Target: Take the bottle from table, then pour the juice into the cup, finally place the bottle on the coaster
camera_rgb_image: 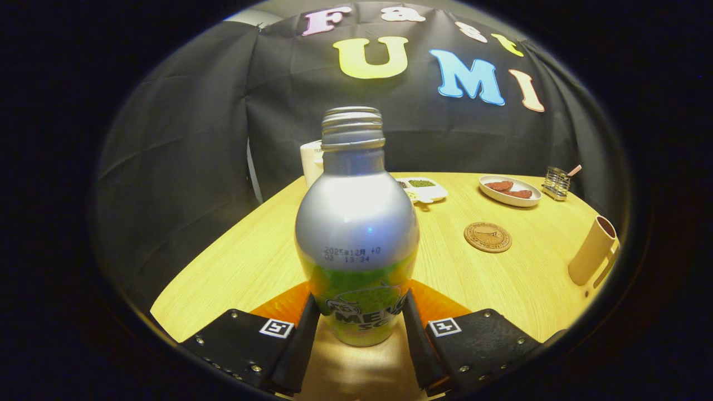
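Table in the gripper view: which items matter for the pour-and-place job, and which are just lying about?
For the job:
- bottle, uncapped, gripped between the gripper fingers
- beige cup, right, beyond the fingers
- round coaster, ahead right of the bottle

Lying about:
- plate of reddish food
- divided tray
- wire holder
- white container behind the bottle

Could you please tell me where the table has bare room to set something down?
With the gripper shut on the bottle, bare wood lies left of the bottle toward the booth wall, and between the coaster and the tan cup. The far edge is crowded: divided tray, plate, small rack.
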A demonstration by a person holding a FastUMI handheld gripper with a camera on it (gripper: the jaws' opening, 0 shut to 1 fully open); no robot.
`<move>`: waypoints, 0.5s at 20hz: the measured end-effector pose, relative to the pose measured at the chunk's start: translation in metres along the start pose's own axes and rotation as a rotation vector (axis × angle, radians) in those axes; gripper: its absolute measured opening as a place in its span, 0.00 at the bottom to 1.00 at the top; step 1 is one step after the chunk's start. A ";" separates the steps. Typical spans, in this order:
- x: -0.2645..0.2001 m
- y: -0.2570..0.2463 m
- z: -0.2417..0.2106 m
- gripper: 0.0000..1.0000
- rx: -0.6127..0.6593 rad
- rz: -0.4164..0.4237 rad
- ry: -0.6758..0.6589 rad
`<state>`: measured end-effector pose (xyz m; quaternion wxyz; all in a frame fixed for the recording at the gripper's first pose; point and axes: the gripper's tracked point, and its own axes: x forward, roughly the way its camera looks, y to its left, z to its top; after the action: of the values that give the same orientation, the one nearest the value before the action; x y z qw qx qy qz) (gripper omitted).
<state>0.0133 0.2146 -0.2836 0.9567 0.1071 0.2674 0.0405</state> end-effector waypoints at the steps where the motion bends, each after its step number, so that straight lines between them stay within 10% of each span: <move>1: 0.000 -0.004 0.007 0.73 0.011 -0.013 -0.004; 10: -0.021 -0.066 0.078 0.66 0.128 -0.137 -0.089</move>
<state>0.0373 0.1333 -0.2226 0.9595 0.1510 0.2332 -0.0468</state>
